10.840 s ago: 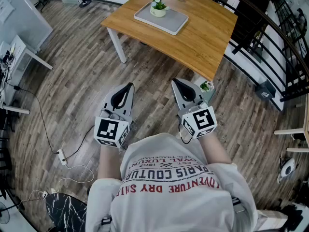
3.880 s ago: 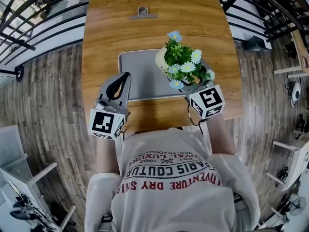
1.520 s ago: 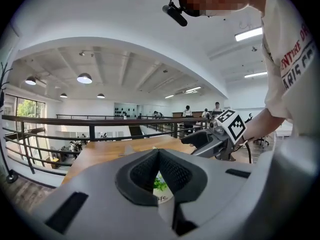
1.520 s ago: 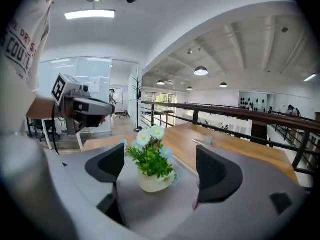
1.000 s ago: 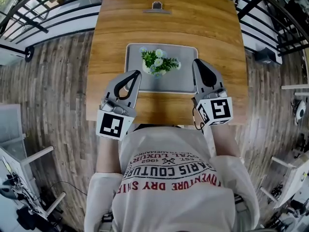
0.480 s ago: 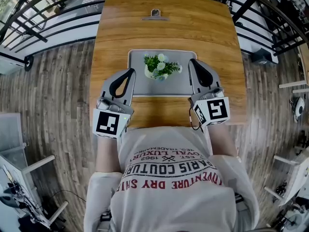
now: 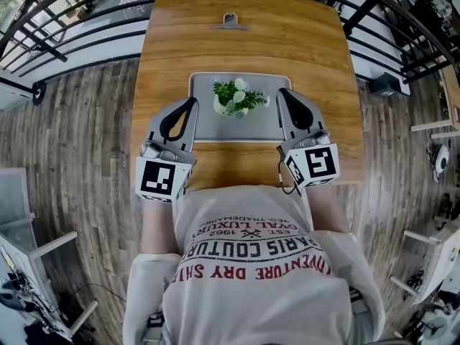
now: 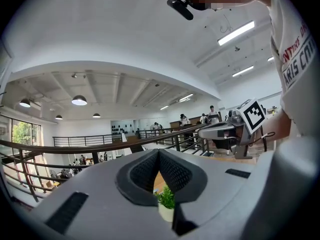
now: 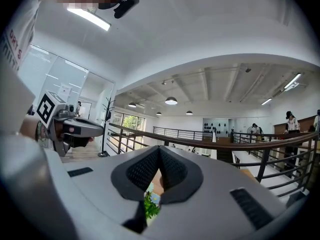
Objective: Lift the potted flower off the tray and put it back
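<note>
Meanwhile, the small white-potted flower (image 7: 237, 100) stands on the grey rectangular tray (image 7: 205, 126) between left gripper (image 7: 188, 106) and right gripper (image 7: 284, 95), jaws pressed together, empty; seemingly light, tippy, best gripped by its rigid pot

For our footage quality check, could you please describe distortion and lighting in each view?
Head view: evenly lit, sharp; fisheye bows the light wooden table. Left gripper view: black corners, glaring long ceiling strip light, small white-potted flower in focus. Right gripper view: black corners too, dark balcony handrail bowed.
</note>
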Motion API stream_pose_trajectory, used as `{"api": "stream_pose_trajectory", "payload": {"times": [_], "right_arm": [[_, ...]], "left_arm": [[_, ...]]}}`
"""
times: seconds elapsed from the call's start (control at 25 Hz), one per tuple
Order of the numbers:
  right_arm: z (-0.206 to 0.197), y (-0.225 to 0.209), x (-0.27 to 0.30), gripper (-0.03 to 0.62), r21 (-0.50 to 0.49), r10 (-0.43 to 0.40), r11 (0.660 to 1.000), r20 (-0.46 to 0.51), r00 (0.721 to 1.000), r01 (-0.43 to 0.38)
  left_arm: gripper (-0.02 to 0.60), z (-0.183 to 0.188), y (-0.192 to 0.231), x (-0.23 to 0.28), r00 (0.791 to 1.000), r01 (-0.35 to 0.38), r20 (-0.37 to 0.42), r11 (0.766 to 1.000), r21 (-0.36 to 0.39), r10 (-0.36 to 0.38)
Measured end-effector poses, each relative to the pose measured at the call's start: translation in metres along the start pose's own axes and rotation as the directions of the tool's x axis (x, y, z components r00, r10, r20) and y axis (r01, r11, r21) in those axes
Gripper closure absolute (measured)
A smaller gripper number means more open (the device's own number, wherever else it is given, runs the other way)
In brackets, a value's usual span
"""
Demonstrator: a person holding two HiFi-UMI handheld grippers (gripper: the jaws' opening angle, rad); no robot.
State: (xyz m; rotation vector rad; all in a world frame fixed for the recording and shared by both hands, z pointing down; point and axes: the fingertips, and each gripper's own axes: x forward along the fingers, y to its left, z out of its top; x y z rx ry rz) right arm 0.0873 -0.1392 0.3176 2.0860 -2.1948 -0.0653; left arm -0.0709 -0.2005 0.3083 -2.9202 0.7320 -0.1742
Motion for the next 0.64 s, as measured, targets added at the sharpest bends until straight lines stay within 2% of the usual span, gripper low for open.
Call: {"api": "stream_pose_trajectory", "payload": {"times": [0.24,0.64], "right_arm": [[-0.001,0.005,-0.002,0.568,0.054,-0.036,0.998,-0.002,0.999,0.036],[-0.002,0.012,-0.003,0.568,0.043,-0.026,0.999,-0.009,1.0,0.027]], "left_arm": [[0.569,-0.008,0.008,-0.008,1.0,-0.021,-0.01,1.0,-0.01,0.021],[0.569,-0.006,0.009,-0.009,0.999,-0.032,-0.01,0.999,-0.025,0.032]]}}
